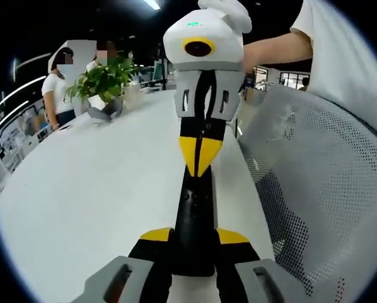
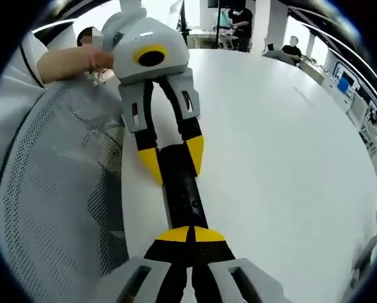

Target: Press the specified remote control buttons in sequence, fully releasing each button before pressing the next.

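Black remote control [image 1: 193,221] lies long on the white table [image 1: 94,202]. The left gripper [image 1: 195,243] holds its near end, jaws clamped on its sides. At the far end, the right gripper [image 1: 200,161] has its yellow tips pressed together on the remote. Beside the table is a mesh chair [image 1: 321,196]. Far back stands a potted plant [image 1: 103,85].

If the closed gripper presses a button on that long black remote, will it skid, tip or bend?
The long black remote control looks rigid, so bending seems unlikely. It lies flat on the smooth white table, which could let it skid, but the left gripper straddles one end and should steady it. The right gripper, shut, sits at the other end; tipping seems unlikely.
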Motion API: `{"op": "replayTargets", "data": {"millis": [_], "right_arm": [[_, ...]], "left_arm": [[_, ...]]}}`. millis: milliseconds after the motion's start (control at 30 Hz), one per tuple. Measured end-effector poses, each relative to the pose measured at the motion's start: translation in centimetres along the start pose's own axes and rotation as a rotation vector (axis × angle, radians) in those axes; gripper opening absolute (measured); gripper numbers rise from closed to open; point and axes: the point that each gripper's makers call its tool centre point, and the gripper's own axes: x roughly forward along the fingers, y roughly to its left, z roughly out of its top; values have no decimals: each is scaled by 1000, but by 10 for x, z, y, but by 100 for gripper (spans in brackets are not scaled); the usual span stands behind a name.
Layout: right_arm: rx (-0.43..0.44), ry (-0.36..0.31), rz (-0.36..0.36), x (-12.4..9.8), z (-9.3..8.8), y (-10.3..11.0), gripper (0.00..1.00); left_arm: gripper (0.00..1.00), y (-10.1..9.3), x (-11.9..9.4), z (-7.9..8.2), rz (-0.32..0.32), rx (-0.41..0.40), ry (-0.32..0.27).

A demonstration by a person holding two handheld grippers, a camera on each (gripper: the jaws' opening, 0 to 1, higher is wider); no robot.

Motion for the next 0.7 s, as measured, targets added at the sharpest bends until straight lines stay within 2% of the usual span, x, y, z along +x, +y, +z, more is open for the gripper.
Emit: {"op": "replayTargets", "data": {"millis": [67, 100, 333, 433, 567, 633, 667, 700], "right_arm": [[-26, 31, 18, 5, -3, 4, 0], [-61, 20, 4, 3, -1, 2, 0], [-5, 46, 19, 3, -1, 1, 0], [47, 54, 35, 3, -2, 0, 0], [112, 4, 41, 2, -2, 0, 0], [59, -53, 72, 1, 0, 1, 0], [64, -76, 87, 0, 0, 1, 0], [181, -107, 97, -1, 0, 1, 0]], "left_arm": [[24, 0, 0, 0, 2, -1, -1], [24, 0, 0, 0, 2, -2, -1], [24, 0, 0, -1, 2, -6, 3], [24, 1, 0, -2, 2, -8, 5], [25, 1, 0, -2, 10, -33, 5], [25, 2, 0, -2, 9, -40, 1], [25, 2, 0, -2, 9, -39, 1], [25, 1, 0, -2, 9, -45, 0]]}}
